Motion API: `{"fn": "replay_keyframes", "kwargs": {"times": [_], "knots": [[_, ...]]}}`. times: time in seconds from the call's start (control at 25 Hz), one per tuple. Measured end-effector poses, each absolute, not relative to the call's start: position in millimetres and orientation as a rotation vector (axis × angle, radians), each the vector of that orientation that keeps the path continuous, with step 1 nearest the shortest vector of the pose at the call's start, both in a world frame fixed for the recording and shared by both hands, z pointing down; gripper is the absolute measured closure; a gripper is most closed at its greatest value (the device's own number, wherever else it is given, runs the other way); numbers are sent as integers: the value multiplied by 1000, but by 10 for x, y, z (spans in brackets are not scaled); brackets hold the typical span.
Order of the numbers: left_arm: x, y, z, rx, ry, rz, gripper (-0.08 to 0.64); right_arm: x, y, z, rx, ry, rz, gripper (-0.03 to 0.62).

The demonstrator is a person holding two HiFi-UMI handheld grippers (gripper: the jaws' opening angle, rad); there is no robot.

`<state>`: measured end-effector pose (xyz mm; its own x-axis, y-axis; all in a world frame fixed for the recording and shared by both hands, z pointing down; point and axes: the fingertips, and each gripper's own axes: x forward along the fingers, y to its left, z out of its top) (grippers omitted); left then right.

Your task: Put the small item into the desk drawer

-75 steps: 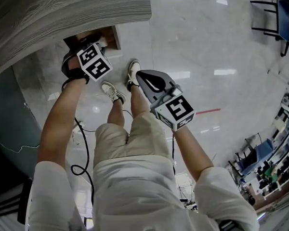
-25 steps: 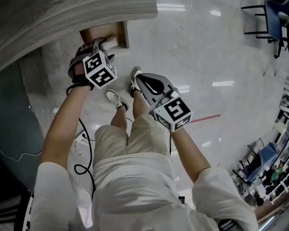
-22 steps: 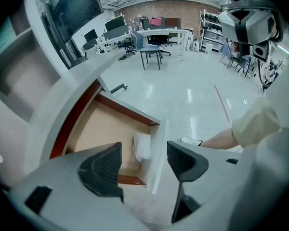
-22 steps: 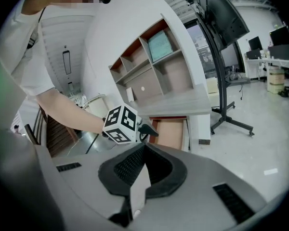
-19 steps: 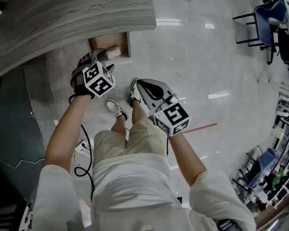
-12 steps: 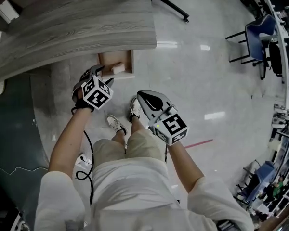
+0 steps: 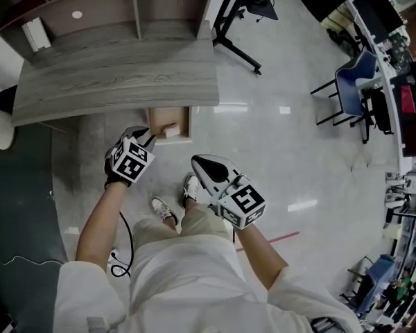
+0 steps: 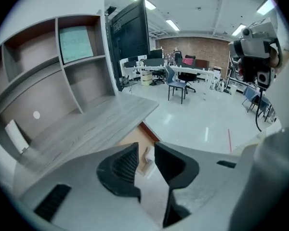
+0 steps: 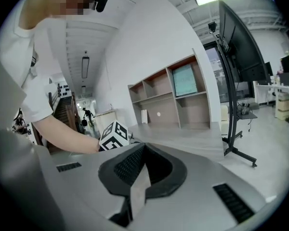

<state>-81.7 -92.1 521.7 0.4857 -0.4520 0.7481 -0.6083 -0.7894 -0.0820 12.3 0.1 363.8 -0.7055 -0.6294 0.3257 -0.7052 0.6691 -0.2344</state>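
The grey wooden desk [image 7: 118,82] has its brown drawer [image 7: 182,120] pulled open below the front edge. A small white item [image 7: 171,131] lies inside the drawer. My left gripper [image 7: 146,136] hangs above and in front of the drawer. Its jaws have just been closing but still stand apart with nothing between them. In the left gripper view the left gripper [image 8: 145,150] frames the item [image 8: 148,155] far below in the drawer [image 8: 133,139]. My right gripper [image 7: 195,160] is shut and empty over the floor. In the right gripper view the right gripper [image 9: 143,146] points across the desk.
A shelf unit [image 7: 104,9] stands behind the desk. The black legs of a screen stand [image 7: 239,5] sit at the desk's right end. Blue chairs [image 7: 357,82] stand far right. The person's shoes [image 7: 163,210] and a black cable [image 7: 125,245] are on the shiny floor.
Both grippers have risen, and the left one has drawn back from the drawer. The white item stays in the drawer. More of the desk top and the shelves has come into view.
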Motion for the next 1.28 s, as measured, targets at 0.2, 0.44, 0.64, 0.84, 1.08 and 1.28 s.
{"fn": "replay_keyframes", "kwargs": {"times": [0.2, 0.44, 0.64, 0.84, 1.08, 1.28], "knots": [[-924, -817, 4722, 2550, -1022, 1081, 537, 179, 24, 3195, 1153, -2696, 475, 594], [-1123, -821, 4189, 2493, -1175, 859, 555, 231, -77, 2899, 1116, -2762, 442, 594], [-1264, -814, 3846, 2486, -1250, 767, 555, 330, -286, 2695, 1144, -2766, 370, 594], [-1288, -884, 3469, 2510, -1312, 660, 555, 480, -478, 2476, 1177, -2781, 332, 594], [-1384, -999, 3021, 2540, -1388, 503, 555, 602, -683, 2272, 1164, -2837, 345, 594], [-1507, -979, 2693, 2559, -1477, 422, 555, 754, -813, 2177, 1192, -2832, 310, 594]]}}
